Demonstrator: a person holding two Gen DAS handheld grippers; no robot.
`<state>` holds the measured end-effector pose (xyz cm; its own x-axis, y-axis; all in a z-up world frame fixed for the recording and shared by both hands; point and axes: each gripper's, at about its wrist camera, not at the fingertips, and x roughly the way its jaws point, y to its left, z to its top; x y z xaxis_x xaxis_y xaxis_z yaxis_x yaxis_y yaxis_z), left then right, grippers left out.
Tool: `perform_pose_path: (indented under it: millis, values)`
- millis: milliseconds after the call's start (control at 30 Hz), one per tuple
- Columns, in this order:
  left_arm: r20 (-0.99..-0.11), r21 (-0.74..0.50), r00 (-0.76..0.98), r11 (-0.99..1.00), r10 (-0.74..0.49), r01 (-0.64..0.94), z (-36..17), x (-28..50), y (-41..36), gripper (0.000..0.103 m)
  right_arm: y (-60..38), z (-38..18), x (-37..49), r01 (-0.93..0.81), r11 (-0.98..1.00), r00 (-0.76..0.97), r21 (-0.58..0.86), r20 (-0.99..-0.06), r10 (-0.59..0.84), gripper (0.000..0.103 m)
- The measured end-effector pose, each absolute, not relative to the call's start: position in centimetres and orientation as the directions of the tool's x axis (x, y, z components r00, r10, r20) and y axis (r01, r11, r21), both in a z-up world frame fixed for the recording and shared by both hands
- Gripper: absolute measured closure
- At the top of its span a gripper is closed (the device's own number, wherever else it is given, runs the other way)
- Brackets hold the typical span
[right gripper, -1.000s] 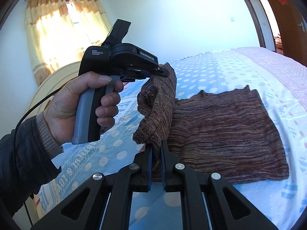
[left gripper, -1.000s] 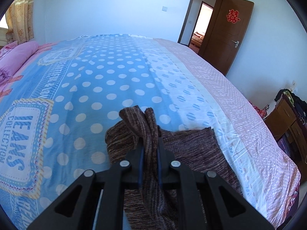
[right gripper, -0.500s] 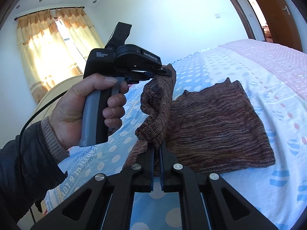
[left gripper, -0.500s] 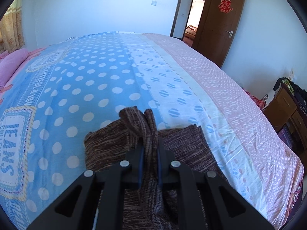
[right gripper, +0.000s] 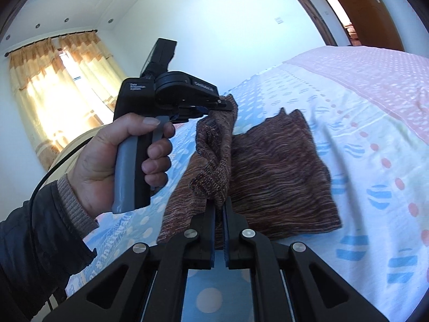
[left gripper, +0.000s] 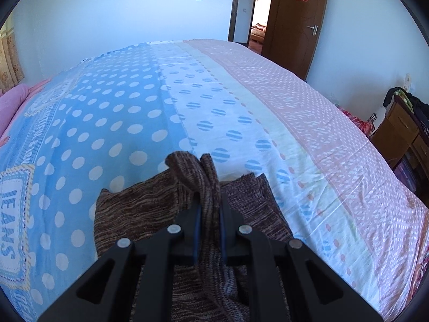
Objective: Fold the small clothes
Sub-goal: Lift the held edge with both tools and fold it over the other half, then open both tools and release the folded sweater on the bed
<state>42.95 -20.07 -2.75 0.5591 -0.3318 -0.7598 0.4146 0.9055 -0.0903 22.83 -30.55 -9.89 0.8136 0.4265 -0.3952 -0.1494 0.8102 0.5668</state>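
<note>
Brown knit garment [right gripper: 278,166] lay on the bed [right gripper: 375,134], one edge lifted and clenched in both tongs: the left tongs [left gripper: 209,206] pinched a bunched fold, the right tongs [right gripper: 220,206] a corner. Compared with a second earlier, both tongs had carried that raised edge farther across the cloth, and the left hand [right gripper: 107,158] sat lower.

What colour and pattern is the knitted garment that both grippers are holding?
The knitted garment is brown, streaked with fine lighter and darker lines. The right wrist view shows it best.
</note>
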Motion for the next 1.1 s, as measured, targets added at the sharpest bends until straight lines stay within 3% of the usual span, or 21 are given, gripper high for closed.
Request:
perform_pose_path:
  millis: [833, 933, 1000, 1033, 1100]
  values:
    - [-0.783, -0.102, 0.494, 0.862, -0.378, 0.497, -6.1, 42.5, -26.3, 0.09, -35.4, -12.9, 19.9, 0.057, 0.724, 0.822, 0.688, -0.443, 0.356, 0.1]
    - [-0.791, -0.097, 0.49, 0.866, -0.367, 0.491, -6.1, 42.2, -26.5, 0.081, -36.2, -13.6, 20.0, 0.072, 0.681, 0.817, 0.729, -0.434, 0.379, 0.1]
    - [-0.782, -0.081, 0.506, 0.865, -0.363, 0.495, -5.6, 41.5, -26.0, 0.057, -36.0, -13.3, 20.0, 0.074, 0.697, 0.819, 0.713, -0.442, 0.366, 0.1]
    - [-0.768, -0.068, 0.525, 0.862, -0.367, 0.503, -5.2, 40.9, -25.5, 0.053, -35.8, -13.2, 19.9, 0.074, 0.706, 0.82, 0.704, -0.446, 0.359, 0.1]
    - [-0.739, -0.024, 0.572, 0.862, -0.356, 0.506, -4.5, 39.3, -23.9, 0.032, -35.6, -13.1, 19.8, 0.074, 0.71, 0.822, 0.701, -0.446, 0.355, 0.1]
